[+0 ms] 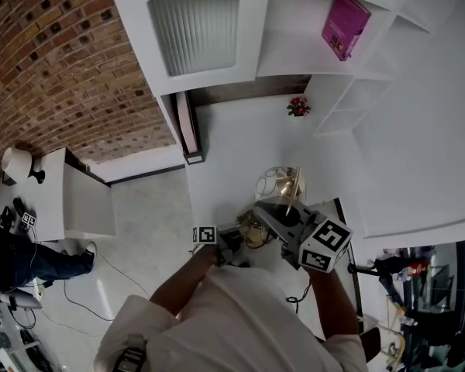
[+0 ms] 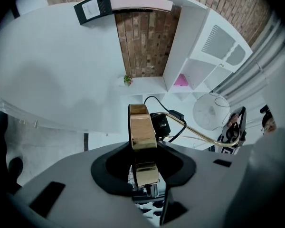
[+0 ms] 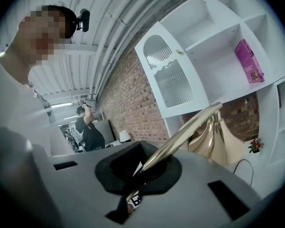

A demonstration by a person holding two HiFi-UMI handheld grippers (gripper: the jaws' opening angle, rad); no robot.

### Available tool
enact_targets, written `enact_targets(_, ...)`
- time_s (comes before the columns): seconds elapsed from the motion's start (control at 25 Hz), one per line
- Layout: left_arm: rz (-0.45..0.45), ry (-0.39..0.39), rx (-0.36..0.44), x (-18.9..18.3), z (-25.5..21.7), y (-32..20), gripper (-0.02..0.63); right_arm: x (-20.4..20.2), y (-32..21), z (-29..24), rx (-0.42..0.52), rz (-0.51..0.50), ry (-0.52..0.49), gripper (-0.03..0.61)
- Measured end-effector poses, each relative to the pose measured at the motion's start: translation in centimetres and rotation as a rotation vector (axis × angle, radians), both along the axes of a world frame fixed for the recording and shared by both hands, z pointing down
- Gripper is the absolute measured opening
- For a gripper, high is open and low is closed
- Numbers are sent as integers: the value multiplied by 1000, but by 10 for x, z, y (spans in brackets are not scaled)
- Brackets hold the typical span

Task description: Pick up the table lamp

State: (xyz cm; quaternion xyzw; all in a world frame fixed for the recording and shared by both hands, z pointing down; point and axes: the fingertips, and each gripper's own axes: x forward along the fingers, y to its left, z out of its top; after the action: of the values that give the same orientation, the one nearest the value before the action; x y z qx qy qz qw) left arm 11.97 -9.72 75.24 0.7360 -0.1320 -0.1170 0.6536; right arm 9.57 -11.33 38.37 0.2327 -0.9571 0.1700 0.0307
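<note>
Gold table lamp, clamped, white shelving

From above, the table lamp shows only its wire shade and a bit of gold stem, its base mostly hidden behind the right gripper, while the person's arm half covers the left gripper (little but its marker cube shows clear).

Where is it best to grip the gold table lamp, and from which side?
Probably as held now: left claw across the rim of the flat gold base, right claw round the thin curved stem, both from the side. Those parts are slim and rigid; the shade looks fragile.
</note>
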Motion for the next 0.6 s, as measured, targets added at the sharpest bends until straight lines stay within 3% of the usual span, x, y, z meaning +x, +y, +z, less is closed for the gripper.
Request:
enact_targets(0.08, -10, 33, -20, 6, -6, 13, 144, 5, 13, -3, 1, -10, 5, 12)
enact_targets(0.2, -38, 3, -23, 5, -5, 28, 144, 8, 33, -10, 11, -37, 6, 12)
enact_targets(0.44, -75, 66, -5, 10, -24, 47, 144, 8, 63, -19, 40, -93, -5, 12)
enact_targets(0.6, -96, 20, 11, -1, -18, 58, 144, 2, 76, -20, 46, -111, -5, 12)
